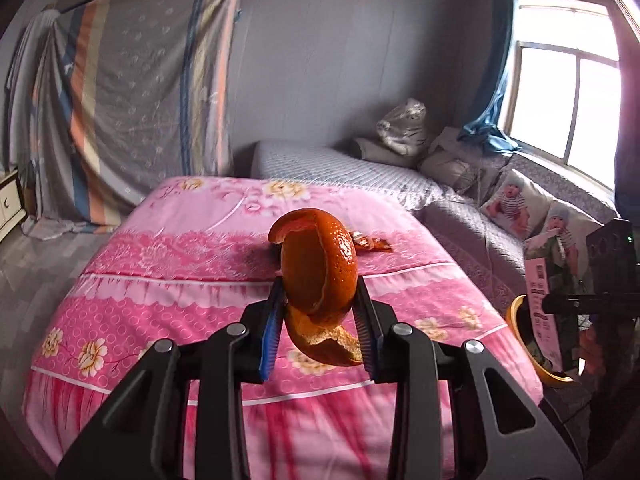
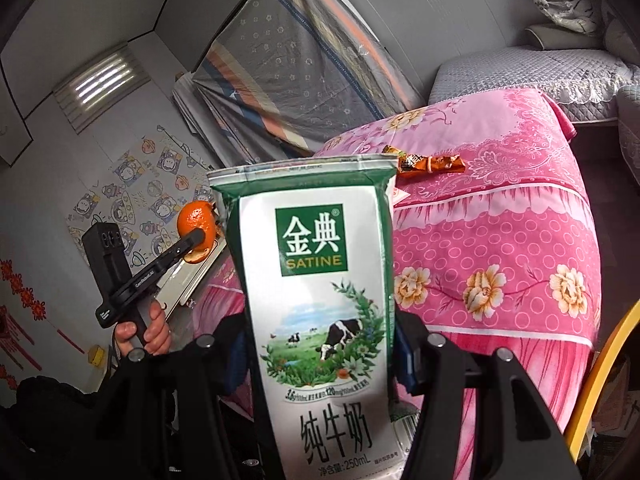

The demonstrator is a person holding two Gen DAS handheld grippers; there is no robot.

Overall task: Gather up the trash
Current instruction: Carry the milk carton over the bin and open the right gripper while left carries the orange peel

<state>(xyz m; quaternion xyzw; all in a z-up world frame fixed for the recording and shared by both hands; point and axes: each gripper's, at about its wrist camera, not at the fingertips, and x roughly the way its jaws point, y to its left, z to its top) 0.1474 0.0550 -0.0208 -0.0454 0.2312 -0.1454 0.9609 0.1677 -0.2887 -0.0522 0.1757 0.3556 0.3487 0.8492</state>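
Orange peel (image 1: 320, 276) clamped between blue pads of left hand-held gripper (image 1: 320, 312), raised above pink floral bedspread (image 1: 168, 288); Satine milk carton (image 2: 320, 304) pinched upright in right hand-held gripper (image 2: 320, 364); orange snack wrapper (image 2: 432, 165) lying on bedspread well beyond carton; yellow bin rim (image 2: 600, 380) just right of right hand-held gripper
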